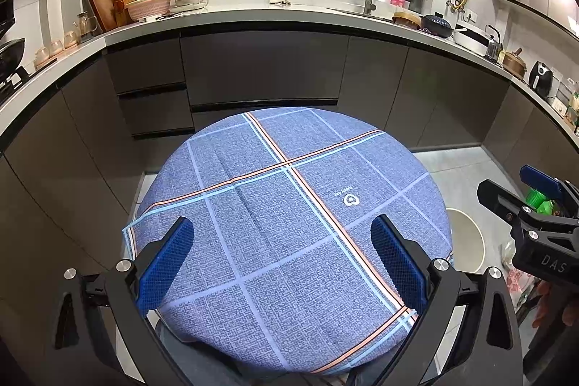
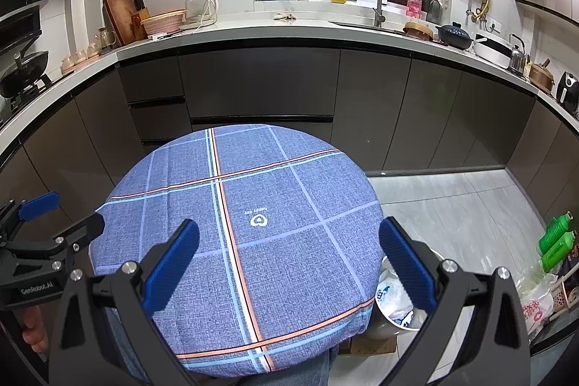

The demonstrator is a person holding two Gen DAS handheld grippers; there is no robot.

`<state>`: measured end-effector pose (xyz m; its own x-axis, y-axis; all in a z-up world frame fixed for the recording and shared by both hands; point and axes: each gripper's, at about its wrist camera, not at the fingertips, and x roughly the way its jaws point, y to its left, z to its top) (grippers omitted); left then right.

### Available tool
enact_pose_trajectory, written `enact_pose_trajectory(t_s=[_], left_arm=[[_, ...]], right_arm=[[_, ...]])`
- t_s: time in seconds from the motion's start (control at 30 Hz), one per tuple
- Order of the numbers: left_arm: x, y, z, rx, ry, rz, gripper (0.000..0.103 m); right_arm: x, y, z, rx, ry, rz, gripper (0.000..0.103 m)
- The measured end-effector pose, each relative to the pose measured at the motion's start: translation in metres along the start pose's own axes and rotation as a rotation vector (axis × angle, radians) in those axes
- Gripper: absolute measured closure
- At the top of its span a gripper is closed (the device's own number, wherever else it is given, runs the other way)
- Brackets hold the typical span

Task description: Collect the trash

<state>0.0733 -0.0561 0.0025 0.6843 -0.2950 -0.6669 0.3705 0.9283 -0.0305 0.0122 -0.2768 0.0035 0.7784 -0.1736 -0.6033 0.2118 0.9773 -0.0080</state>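
Observation:
A round table under a blue plaid cloth (image 1: 289,277) (image 2: 282,277) fills the lower middle of both views, and I see nothing lying on it. My left gripper (image 1: 282,227) (image 2: 68,214) hovers open over the cloth's near left part, its blue pads (image 1: 170,263) empty. My right gripper (image 2: 289,228) (image 1: 514,185) stands open over the near right edge, also empty. On the floor just right of the table sits a pale round bin (image 1: 466,241) (image 2: 434,254) with crumpled white wrappers (image 2: 394,295) inside it.
Dark kitchen cabinets (image 2: 260,85) under a cluttered white counter curve around the far side. Green bottles (image 2: 553,241) and plastic bags (image 2: 535,299) sit on a shelf at the right. Pale tiled floor (image 2: 452,205) lies right of the table. A hand (image 2: 34,331) holds the left gripper.

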Motion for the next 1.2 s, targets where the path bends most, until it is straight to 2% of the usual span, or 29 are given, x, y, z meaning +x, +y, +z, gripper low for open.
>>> enact_pose_trajectory(t_s=[1.2], left_arm=[[0.0012,0.0008,-0.0017,-0.005,-0.004,-0.005,0.008]], right_arm=[[0.0036,-0.0039,0.0011,-0.001,0.001,0.011,0.003]])
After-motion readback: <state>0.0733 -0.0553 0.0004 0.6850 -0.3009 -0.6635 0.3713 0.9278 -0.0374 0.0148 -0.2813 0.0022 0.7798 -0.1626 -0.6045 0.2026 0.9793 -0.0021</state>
